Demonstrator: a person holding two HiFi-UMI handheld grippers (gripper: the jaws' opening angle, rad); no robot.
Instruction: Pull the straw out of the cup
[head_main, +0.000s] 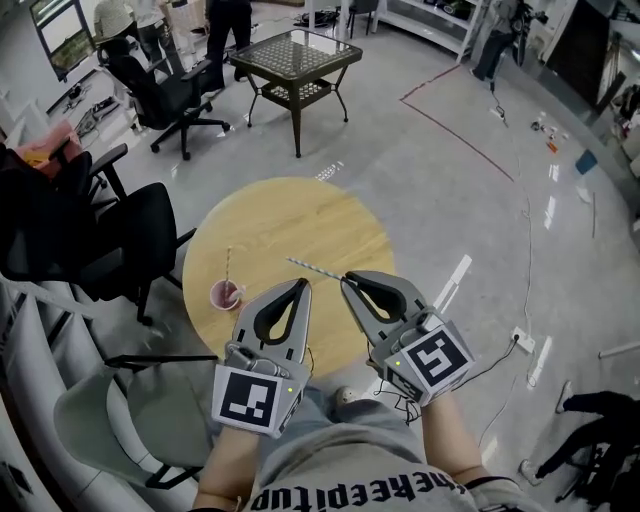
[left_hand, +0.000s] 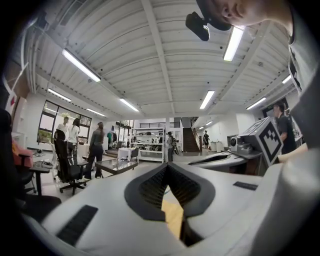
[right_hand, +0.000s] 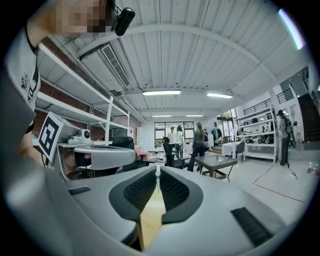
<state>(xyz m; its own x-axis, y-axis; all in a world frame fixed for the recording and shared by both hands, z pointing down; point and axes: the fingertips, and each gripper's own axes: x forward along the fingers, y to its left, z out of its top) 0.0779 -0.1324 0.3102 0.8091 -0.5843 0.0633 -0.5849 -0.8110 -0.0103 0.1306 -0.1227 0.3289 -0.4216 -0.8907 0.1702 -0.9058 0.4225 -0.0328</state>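
Observation:
A small pink cup (head_main: 226, 295) stands near the left edge of the round wooden table (head_main: 300, 220), and a thin straw (head_main: 228, 263) rises upright out of it. A second pale straw (head_main: 312, 267) lies level above the table's middle; its right end is pinched in my right gripper (head_main: 346, 279), which is shut on it. In the right gripper view a sliver of that straw (right_hand: 157, 169) shows at the closed tips of the right gripper (right_hand: 157, 172). My left gripper (head_main: 303, 284) hovers beside it, right of the cup, shut and empty (left_hand: 168, 167).
Black office chairs (head_main: 90, 240) crowd the table's left side and a grey chair (head_main: 110, 420) sits near left. A dark glass-topped side table (head_main: 298, 60) stands further back, with people beyond it. A red line (head_main: 460, 130) marks the floor at right.

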